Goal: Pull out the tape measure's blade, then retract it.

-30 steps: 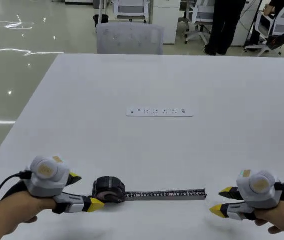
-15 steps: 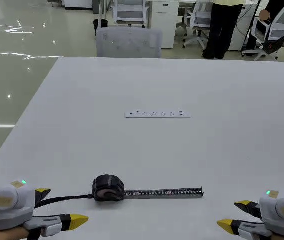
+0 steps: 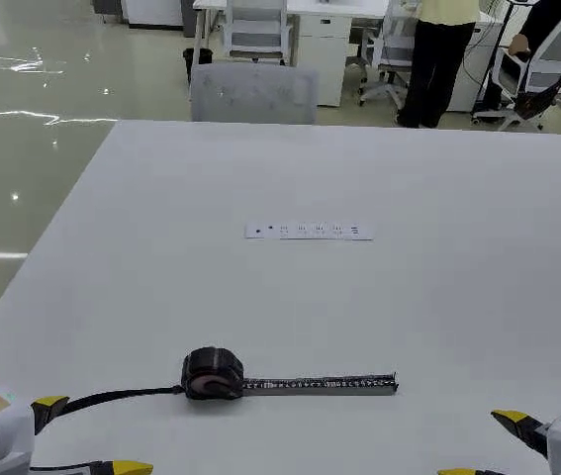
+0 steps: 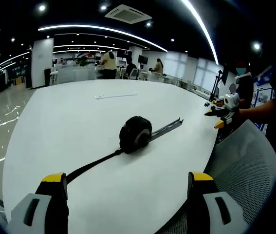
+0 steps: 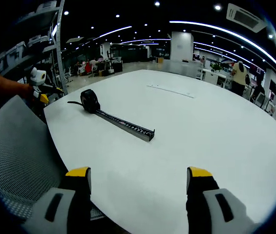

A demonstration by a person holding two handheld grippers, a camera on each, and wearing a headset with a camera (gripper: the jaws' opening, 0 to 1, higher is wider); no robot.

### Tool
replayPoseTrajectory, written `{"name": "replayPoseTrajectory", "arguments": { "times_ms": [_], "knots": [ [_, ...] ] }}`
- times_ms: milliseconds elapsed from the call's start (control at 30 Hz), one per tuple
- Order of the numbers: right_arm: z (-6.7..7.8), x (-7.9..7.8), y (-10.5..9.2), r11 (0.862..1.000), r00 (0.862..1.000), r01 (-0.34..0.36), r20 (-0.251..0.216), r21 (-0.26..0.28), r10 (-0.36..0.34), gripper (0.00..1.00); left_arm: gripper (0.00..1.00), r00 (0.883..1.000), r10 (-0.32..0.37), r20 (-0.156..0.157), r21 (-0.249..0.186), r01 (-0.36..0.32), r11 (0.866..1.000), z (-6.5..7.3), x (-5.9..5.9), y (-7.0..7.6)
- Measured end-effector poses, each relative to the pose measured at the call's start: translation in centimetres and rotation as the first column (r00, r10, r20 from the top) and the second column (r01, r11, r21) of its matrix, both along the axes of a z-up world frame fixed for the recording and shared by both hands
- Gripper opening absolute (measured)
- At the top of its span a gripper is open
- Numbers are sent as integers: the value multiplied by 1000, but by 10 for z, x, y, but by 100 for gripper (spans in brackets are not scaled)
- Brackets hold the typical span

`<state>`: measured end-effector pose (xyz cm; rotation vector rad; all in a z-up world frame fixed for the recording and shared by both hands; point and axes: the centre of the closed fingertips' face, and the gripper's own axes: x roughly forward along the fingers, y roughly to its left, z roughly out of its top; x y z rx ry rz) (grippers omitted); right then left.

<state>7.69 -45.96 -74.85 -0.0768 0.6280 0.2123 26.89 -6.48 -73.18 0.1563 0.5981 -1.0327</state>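
Tape measure (image 3: 213,374) near the table's (image 3: 379,297) near edge, blade (image 3: 320,385) drawn out rightward and lying flat. I judge retraction is next: my left gripper (image 4: 128,178) must take the case. My right gripper (image 5: 138,171) hangs well apart. Both jaws released, empty. A power strip (image 3: 308,232) lies farther off, no obstacle.

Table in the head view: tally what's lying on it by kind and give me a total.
Tape measure: 1
Power strip: 1
Total: 2
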Motion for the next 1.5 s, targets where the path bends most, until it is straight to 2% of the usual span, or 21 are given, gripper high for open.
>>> {"name": "replayPoseTrajectory", "arguments": {
  "times_ms": [67,133,200,267,367,433,500,533,600,633,667,700,833,867,933,1033,1167,1233,1300,1367,1500],
  "knots": [
    [-3,-1,-5,999,1000,9,5,-32,-9,87,100,1000,4,-7,-8,-4,1000,-1,-2,2],
    [-3,-4,-7,999,1000,19,10,-27,-19,91,100,1000,7,-8,9,-7,1000,-4,-5,6],
    [-6,-8,-9,999,999,39,7,-21,-39,100,100,1000,14,-14,-3,-14,1000,-3,-5,7],
    [-8,-15,-11,999,999,53,-7,-13,-53,100,100,1000,23,-12,-11,-23,1000,-2,-4,8],
    [-5,-19,-20,995,995,97,21,-19,-96,100,100,1000,30,-8,-12,-31,999,-1,-3,10],
    [-4,-21,-19,993,993,116,25,28,-117,100,100,1000,27,10,-16,-27,999,3,-2,9],
    [-4,-22,-21,993,993,117,16,18,-117,100,100,1000,29,5,-27,-29,999,6,-1,9],
    [-5,-24,-22,994,994,113,9,7,-113,100,100,999,34,15,-32,-33,999,8,2,9],
    [-2,-26,-24,993,993,115,11,16,-115,100,100,998,41,46,-1,-41,999,6,7,13],
    [0,-27,-25,992,992,122,16,21,-123,100,100,998,39,41,-12,-39,999,7,6,11],
    [2,-27,-26,992,992,127,18,29,-127,100,100,999,38,20,-27,-38,999,9,5,9],
    [3,-28,-27,991,992,128,16,27,-128,100,100,999,39,18,-32,-38,999,9,5,10],
    [3,-29,-28,996,996,93,5,-11,-93,100,100,1000,19,22,-17,-18,1000,7,3,10],
    [4,-30,-27,996,997,77,4,-35,-77,100,100,1000,14,20,-19,-14,1000,7,2,10],
    [3,-31,-24,998,998,62,-8,-31,-62,100,100,1000,11,29,-5,-10,1000,6,0,11],
    [1,-32,-22,998,999,36,-17,-53,-37,100,100,999,10,33,-13,-10,1000,7,-2,11],
    [0,-32,-17,998,1000,6,-19,-63,-7,100,100,999,22,40,3,-22,1000,4,-1,14],
    [-2,-34,-13,998,999,-9,-40,-64,7,98,100,999,31,34,32,-33,999,-1,0,17],
    [-4,-35,-10,997,998,-23,-67,-72,18,98,100,999,33,43,32,-35,999,-2,0,17],
    [-4,-34,-9,995,997,-51,-60,-82,46,98,100,999,34,42,26,-35,999,-3,0,17],
    [2,-28,-10,996,997,-50,-55,-76,46,98,100,999,27,47,14,-27,1000,-2,0,14]
  ]
}}
